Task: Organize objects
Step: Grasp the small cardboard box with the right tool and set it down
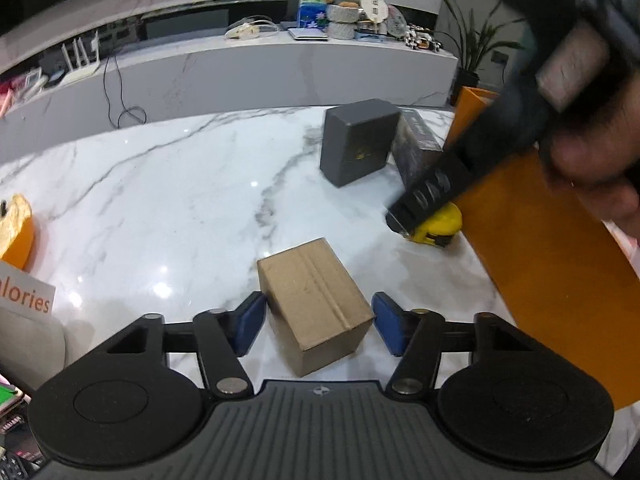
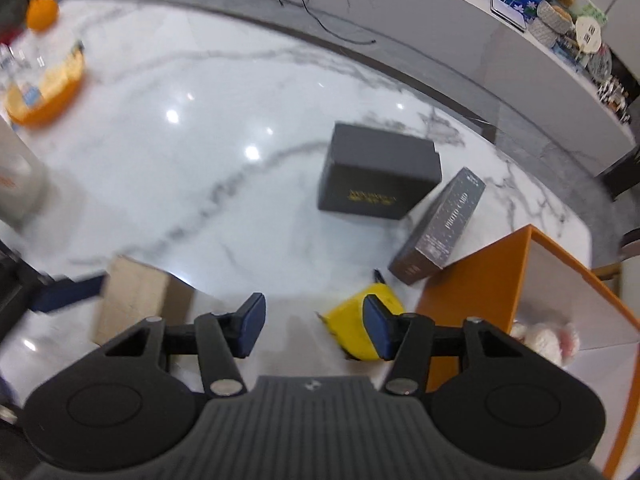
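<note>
Right now your left gripper (image 1: pixel 318 326) points down at a small cardboard box (image 1: pixel 316 304) standing on the marble table (image 1: pixel 160 200). Its blue pads sit on either side of the box, the left one touching or nearly touching a corner and the right one just clear of the side, so the jaws are partly open and the box is not yet squeezed. It rests on the table, unlifted.

Your right gripper (image 2: pixel 314 328) also points down, jaws partly open and holding nothing. A yellow tape measure (image 2: pixel 356 324) lies on the table under its right pad, off to one side of the gap rather than centred in it. I cannot tell whether that pad touches it.

Further out, a large dark grey box (image 2: pixel 380 172) stands near the middle of the table, and a slim dark box (image 2: pixel 440 224) leans beside it, close to the tape measure. To the right stands an open orange container (image 2: pixel 480 276), and a white plush toy (image 2: pixel 544 340) shows inside it. At the far left edge sits an orange bowl (image 2: pixel 44 88).

Judging from this, the tidying is at an early stage: one toy appears stowed, while the cardboard box, tape measure and both dark boxes are loose on the table. Both grippers seem poised to pick up.
</note>
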`<state>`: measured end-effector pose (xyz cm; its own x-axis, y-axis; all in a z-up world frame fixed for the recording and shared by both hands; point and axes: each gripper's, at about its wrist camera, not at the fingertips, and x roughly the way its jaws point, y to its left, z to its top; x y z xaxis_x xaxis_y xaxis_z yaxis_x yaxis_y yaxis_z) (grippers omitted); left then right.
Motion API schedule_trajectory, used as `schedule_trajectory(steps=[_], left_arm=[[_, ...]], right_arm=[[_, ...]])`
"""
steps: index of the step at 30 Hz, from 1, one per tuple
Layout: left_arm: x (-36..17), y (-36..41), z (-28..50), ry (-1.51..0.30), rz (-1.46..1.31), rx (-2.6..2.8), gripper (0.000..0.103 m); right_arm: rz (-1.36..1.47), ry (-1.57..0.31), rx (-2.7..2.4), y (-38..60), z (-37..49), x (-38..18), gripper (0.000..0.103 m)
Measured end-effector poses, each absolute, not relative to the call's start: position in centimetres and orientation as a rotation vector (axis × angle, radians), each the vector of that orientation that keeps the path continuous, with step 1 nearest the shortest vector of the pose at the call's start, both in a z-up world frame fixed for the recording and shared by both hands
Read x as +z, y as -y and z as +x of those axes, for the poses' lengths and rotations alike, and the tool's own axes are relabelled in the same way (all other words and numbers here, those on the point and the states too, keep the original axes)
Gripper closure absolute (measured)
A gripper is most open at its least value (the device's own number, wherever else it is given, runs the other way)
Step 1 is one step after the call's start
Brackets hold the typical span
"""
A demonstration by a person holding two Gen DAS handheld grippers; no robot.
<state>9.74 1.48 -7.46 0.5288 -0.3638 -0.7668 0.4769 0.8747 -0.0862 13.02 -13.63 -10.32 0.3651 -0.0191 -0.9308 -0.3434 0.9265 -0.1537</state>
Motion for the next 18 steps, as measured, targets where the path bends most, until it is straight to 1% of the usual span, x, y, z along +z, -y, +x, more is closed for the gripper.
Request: schedule_trajectory(steps=[1, 2, 6, 8, 10, 13, 14, 15, 16, 17, 18], left_arm=[[-7.4, -1.9, 10.0, -0.888, 0.123, -0.504, 0.037], [-7.3, -2.2, 10.1, -0.893, 0.116, -0.503, 0.038], [-7.2, -2.5, 9.7, -0.894, 0.137, -0.500, 0.039], [-7.2, -2.6, 9.6, -0.892, 0.141, -0.502, 0.040], [-7.2, -2.5, 9.5, -0.898, 0.141, -0.501, 0.040], [-7.2, -2.5, 9.4, -0.901, 0.139, -0.501, 0.040], [-7.2, -2.5, 9.4, -0.901, 0.141, -0.501, 0.040], [-7.2, -2.5, 9.4, -0.902, 0.145, -0.501, 0.040], [-7.2, -2.5, 9.4, -0.905, 0.149, -0.503, 0.040], [-7.2, -2.5, 9.4, -0.907, 0.152, -0.504, 0.040], [-7.2, -2.5, 9.4, -0.908, 0.154, -0.504, 0.040]], right_arm=[[-0.370, -1.189, 0.198, 13.9, 13.1, -10.8, 0.040], [-0.382, -1.196, 0.177, 14.0, 13.4, -11.3, 0.039], [-0.429, -1.218, 0.136, 13.8, 14.1, -12.8, 0.038], [-0.483, -1.219, 0.140, 13.5, 14.3, -13.4, 0.035], [-0.583, -1.216, 0.176, 13.0, 14.1, -14.2, 0.028], [-0.700, -1.204, 0.219, 12.5, 13.7, -14.9, 0.023], [-0.705, -1.208, 0.225, 12.5, 13.8, -14.9, 0.023], [-0.700, -1.218, 0.231, 12.6, 13.8, -14.8, 0.027], [-0.676, -1.236, 0.237, 12.8, 13.9, -14.7, 0.039], [-0.629, -1.261, 0.247, 13.2, 14.1, -14.5, 0.040], [-0.593, -1.276, 0.248, 13.3, 14.2, -14.2, 0.045]])
